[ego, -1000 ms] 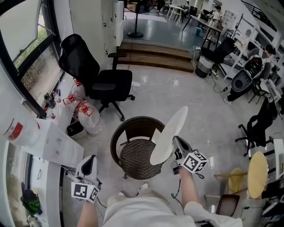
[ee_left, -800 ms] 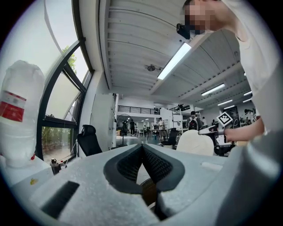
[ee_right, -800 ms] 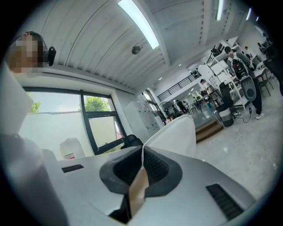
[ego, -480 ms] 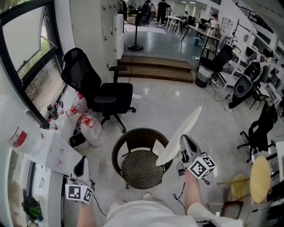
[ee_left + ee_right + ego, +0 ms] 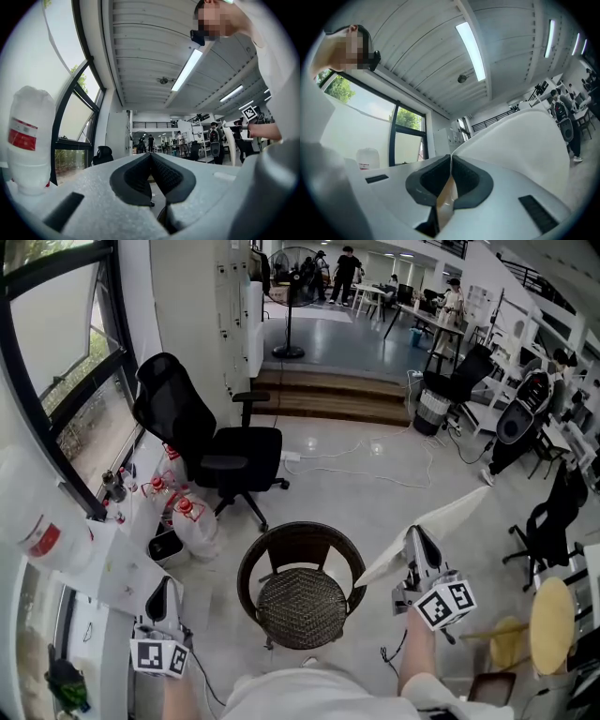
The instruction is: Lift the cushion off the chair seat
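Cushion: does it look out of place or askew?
Yes. The cushion hangs tilted in the air right of the chair, pinched at its edge by the right gripper; the woven seat is bare.

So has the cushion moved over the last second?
Yes: the cushion, pinched in the right gripper, swung rightward, clear of the wicker chair seat it earlier overlapped.

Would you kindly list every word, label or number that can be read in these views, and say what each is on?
No text is legible anywhere.
Red label on the large white bottle: print too blurred to read.
Marker cubes on the left gripper and right gripper: black-and-white square patterns, no words.
The cushion: plain white, no print.
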The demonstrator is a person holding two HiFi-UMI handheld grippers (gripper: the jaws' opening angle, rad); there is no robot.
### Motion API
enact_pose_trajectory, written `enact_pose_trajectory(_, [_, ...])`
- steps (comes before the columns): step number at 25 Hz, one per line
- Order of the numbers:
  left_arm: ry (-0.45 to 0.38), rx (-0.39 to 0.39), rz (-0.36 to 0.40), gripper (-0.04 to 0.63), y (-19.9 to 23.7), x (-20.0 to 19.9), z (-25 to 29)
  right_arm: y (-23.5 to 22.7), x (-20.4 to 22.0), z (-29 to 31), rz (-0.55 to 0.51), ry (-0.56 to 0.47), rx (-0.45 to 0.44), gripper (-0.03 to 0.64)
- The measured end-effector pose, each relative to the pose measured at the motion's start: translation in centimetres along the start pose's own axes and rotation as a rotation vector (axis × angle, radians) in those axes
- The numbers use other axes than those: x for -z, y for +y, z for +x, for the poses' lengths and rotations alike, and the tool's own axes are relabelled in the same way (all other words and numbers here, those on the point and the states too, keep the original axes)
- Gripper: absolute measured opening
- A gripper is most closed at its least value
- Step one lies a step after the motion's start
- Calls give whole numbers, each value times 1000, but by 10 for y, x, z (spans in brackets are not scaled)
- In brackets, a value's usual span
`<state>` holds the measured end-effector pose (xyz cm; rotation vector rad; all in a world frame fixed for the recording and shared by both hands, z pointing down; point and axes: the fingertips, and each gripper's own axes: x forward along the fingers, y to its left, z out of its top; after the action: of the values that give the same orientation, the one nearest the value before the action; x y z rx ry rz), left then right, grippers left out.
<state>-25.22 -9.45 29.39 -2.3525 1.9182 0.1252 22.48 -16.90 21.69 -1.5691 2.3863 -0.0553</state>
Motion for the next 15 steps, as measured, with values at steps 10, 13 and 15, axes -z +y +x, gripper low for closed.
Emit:
enact_pose_trajectory(10, [-51,-78,11,15,18,-23,-18,19,-32,-11,-189,-53,17,17])
enact_pose_trajectory(13, [-55,-90,6,15,17,-26,-26,20,-36,-12,-216,-64,34,17])
enact_pose_trajectory(15, [-56,-98,0,15,17,-25,-31,23,-36,-11,-240,-67,38,17])
